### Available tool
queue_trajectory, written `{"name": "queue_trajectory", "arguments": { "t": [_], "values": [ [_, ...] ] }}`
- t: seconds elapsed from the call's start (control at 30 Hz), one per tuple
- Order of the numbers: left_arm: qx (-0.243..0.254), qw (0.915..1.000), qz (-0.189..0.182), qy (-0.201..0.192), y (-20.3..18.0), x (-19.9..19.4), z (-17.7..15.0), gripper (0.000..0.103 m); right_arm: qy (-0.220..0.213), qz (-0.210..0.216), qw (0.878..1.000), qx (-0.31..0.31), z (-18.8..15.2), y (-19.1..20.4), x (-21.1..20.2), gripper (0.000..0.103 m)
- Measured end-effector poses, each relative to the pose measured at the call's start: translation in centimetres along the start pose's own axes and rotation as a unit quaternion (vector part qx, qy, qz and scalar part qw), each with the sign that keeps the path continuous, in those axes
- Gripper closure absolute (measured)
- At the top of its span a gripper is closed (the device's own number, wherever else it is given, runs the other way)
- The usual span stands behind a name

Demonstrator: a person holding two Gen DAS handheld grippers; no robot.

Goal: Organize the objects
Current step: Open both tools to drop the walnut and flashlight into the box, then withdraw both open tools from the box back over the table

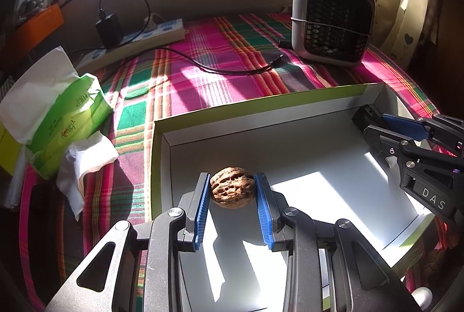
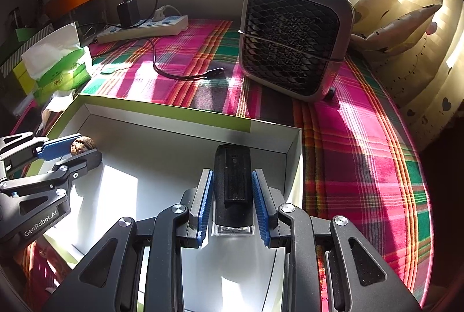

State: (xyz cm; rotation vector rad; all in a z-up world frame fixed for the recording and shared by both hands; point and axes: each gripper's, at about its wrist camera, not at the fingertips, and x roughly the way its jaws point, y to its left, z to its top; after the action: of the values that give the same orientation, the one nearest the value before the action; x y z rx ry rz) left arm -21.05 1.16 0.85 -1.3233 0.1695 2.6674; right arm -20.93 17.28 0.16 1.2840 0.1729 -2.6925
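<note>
Ribbed blue jaws, wrinkled round walnut (image 1: 232,186)

Harsh window sunlight, hard shadows, fisheye-warped edges.

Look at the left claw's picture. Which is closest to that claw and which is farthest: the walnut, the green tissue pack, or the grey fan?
1. Walnut: clamped in the left claw, over the box.
2. Green tissue pack: off to the left, on the plaid cloth.
3. Grey fan: far back on the right, near the window.
</note>
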Motion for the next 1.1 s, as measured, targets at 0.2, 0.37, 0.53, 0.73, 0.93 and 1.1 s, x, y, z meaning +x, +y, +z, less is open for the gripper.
{"name": "queue_trajectory", "arguments": {
  "t": [0.2, 0.37, 0.53, 0.73, 0.93, 1.1],
  "values": [
    [0.0, 1.0, -0.003, -0.001, 0.0, -0.1, 0.0, 0.073, 0.001, -0.001, 1.0, 0.0, 0.0, 0.0, 0.0, 0.074],
    [-0.003, 0.9999, -0.015, -0.002, 0.1, -0.2, 0.0, 0.067, 0.001, 0.0, 1.0, 0.002, 0.0, 0.0, 0.1, 0.074],
    [-0.004, 0.9998, -0.02, -0.002, 0.0, -0.3, 0.0, 0.062, -0.005, 0.006, 1.0, 0.006, -0.1, 0.1, -0.3, 0.061],
    [-0.011, 0.9997, -0.021, -0.004, 0.0, -1.0, -0.1, 0.059, -0.004, 0.005, 1.0, 0.013, -0.4, 0.0, -0.7, 0.059],
    [-0.014, 0.9996, -0.02, -0.014, 0.1, -2.2, -0.4, 0.059, -0.014, 0.008, 1.0, 0.022, -0.7, -0.2, -1.9, 0.059],
    [-0.02, 0.9992, -0.024, -0.023, 0.2, -3.6, -1.1, 0.059, -0.024, 0.011, 0.999, 0.028, -1.3, -0.1, -3.3, 0.058]
  ]
}}
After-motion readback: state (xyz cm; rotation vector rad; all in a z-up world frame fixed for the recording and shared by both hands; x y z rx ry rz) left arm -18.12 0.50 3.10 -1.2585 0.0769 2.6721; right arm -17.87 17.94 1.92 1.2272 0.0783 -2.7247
